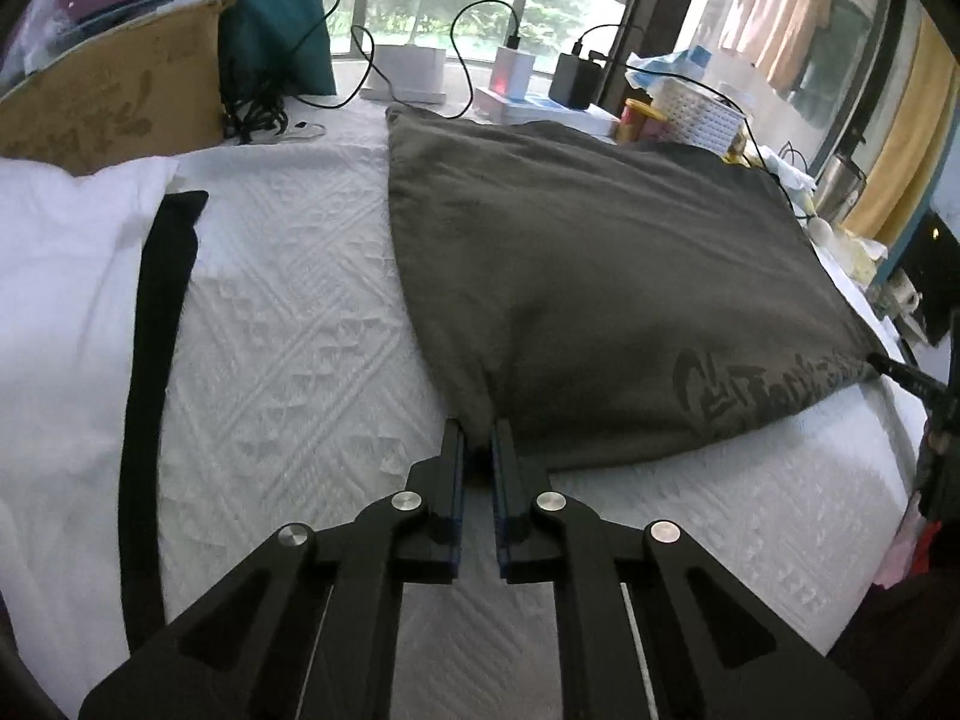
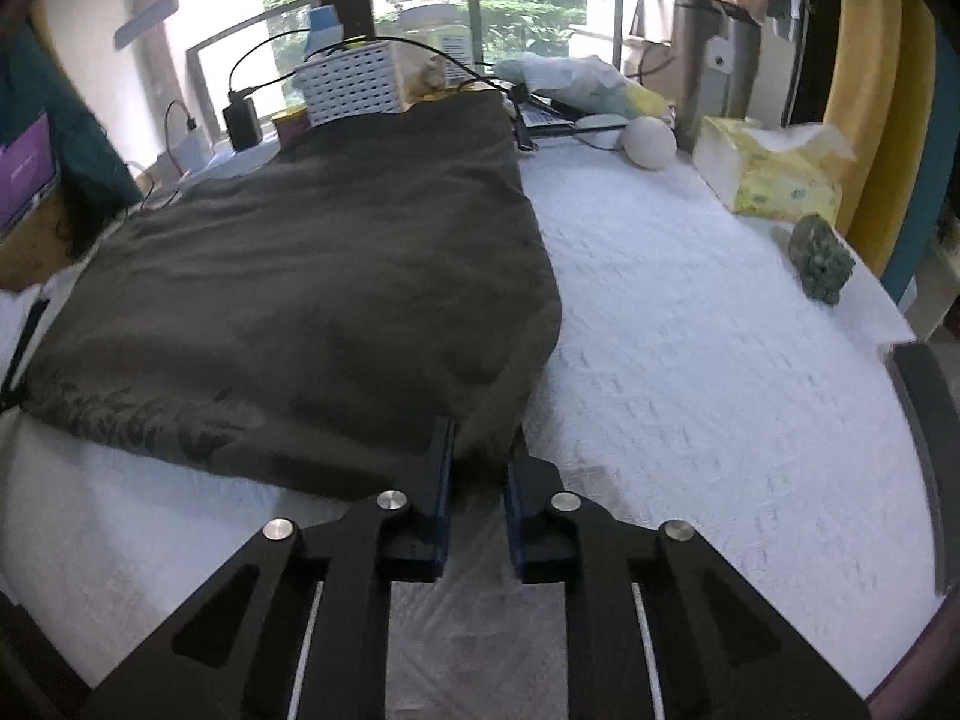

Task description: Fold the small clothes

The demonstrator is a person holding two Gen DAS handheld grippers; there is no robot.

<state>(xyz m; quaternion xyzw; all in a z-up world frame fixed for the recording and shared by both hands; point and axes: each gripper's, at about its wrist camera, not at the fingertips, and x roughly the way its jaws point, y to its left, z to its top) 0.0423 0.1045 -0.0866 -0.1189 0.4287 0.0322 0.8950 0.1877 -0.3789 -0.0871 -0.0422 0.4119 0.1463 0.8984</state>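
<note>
A dark grey garment (image 1: 600,276) with a black print near its front hem lies spread on the white textured bedcover (image 1: 288,360). My left gripper (image 1: 478,441) is shut on the garment's near left corner, cloth pinched between its fingers. In the right wrist view the same grey garment (image 2: 312,276) stretches away from me, and my right gripper (image 2: 480,450) is shut on its near right corner. The tip of the right gripper (image 1: 912,381) shows at the right edge of the left wrist view.
A white cloth (image 1: 66,276) with a black strap (image 1: 153,360) lies at the left. A cardboard box (image 1: 120,96), chargers and cables, and a white basket (image 2: 351,84) line the far edge. A tissue pack (image 2: 774,174), a white ball (image 2: 648,143) and a green lump (image 2: 822,264) sit right.
</note>
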